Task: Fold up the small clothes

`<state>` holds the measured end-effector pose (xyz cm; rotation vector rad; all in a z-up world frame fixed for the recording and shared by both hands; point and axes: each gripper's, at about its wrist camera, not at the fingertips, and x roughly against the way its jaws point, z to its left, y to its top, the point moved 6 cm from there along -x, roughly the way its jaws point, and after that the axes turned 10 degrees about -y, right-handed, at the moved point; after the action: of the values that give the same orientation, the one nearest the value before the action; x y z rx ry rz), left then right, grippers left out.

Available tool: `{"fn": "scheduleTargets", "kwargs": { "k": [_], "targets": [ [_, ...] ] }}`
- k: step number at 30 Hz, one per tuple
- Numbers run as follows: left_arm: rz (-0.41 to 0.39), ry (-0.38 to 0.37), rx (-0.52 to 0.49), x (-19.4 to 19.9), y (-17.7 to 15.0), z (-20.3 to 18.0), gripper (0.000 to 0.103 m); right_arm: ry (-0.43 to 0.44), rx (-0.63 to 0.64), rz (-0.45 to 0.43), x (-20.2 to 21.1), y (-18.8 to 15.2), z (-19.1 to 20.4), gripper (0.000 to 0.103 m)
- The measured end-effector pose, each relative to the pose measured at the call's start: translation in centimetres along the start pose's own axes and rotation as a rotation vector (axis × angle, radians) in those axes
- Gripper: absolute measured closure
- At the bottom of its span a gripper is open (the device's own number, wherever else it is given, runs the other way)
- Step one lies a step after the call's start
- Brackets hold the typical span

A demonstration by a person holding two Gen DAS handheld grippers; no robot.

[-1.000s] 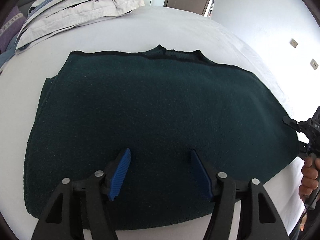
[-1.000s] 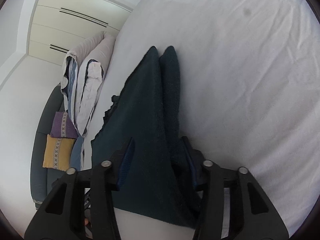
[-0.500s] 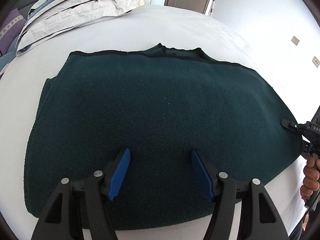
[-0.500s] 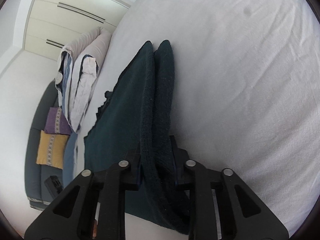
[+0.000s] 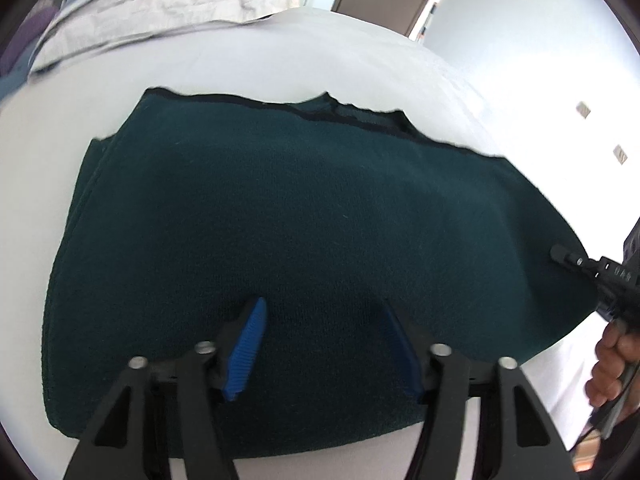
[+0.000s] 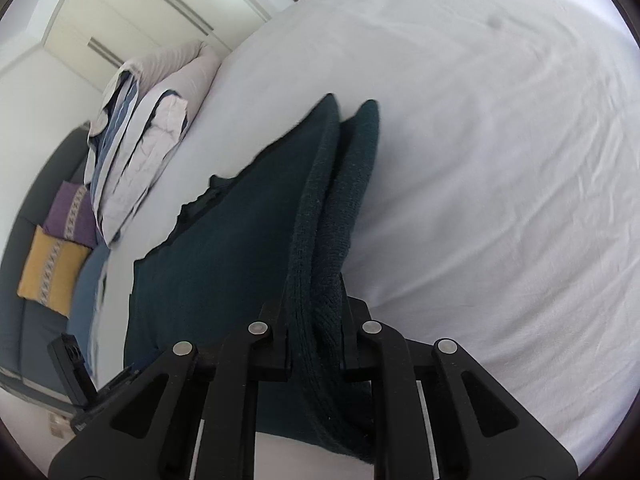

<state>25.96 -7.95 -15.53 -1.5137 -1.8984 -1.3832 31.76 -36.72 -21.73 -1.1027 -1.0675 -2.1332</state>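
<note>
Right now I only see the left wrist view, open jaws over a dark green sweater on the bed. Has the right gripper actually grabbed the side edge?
Observer: Yes. The right gripper is shut on the sweater, pinching its doubled edge.
Operator: Anything beyond that edge?
Observer: Only bare white bedsheet.
Operator: And behind the pillows?
Observer: A purple cushion and a yellow cushion sit on a grey sofa.

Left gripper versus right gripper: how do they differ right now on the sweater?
The left gripper is open, blue pads apart over the flat dark green sweater, clamping nothing. The right gripper is shut on the sweater's doubled side edge, with fabric bunched between its fingers. Both are black two-finger tools at the sweater on the white bed.
</note>
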Motion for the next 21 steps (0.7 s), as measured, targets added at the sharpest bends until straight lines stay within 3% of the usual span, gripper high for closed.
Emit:
{"fn": "scheduleTargets", "kwargs": {
  "k": [2, 5, 7, 10, 13, 16, 19, 21],
  "targets": [
    [-0.005, -0.028, 0.041, 0.7, 0.3, 1.1, 0.068, -0.01, 0.046, -0.009, 0.8, 0.1, 2.4, 0.09],
    [-0.024, -0.073, 0.091, 1.9, 0.6, 2.5, 0.073, -0.011, 0.116, -0.006, 1.5, -0.2, 6.6, 0.09],
    [-0.065, -0.073, 0.118, 3.3, 1.1, 3.5, 0.069, -0.005, 0.19, -0.006, 1.9, -0.9, 10.3, 0.09],
    [-0.12, -0.127, 0.198, 5.1, 2.0, 5.3, 0.053, -0.005, 0.338, 0.006, 1.8, -3.1, 16.5, 0.09],
    [-0.145, -0.161, 0.241, 5.8, 3.0, 6.4, 0.051, -0.045, 0.495, 0.065, -0.8, -6.7, 21.4, 0.09],
    [-0.158, -0.184, 0.256, 6.1, 3.6, 6.5, 0.048, -0.036, 0.548, 0.145, -3.3, -9.5, 23.4, 0.09],
    [-0.144, -0.2, 0.257, 5.8, 3.7, 6.3, 0.045, -0.104, 0.642, 0.103, -3.9, -11.6, 24.4, 0.09],
    [-0.131, -0.201, 0.249, 5.6, 3.9, 5.9, 0.045, -0.084, 0.609, 0.099, -3.3, -11.5, 23.9, 0.09]
  ]
}}
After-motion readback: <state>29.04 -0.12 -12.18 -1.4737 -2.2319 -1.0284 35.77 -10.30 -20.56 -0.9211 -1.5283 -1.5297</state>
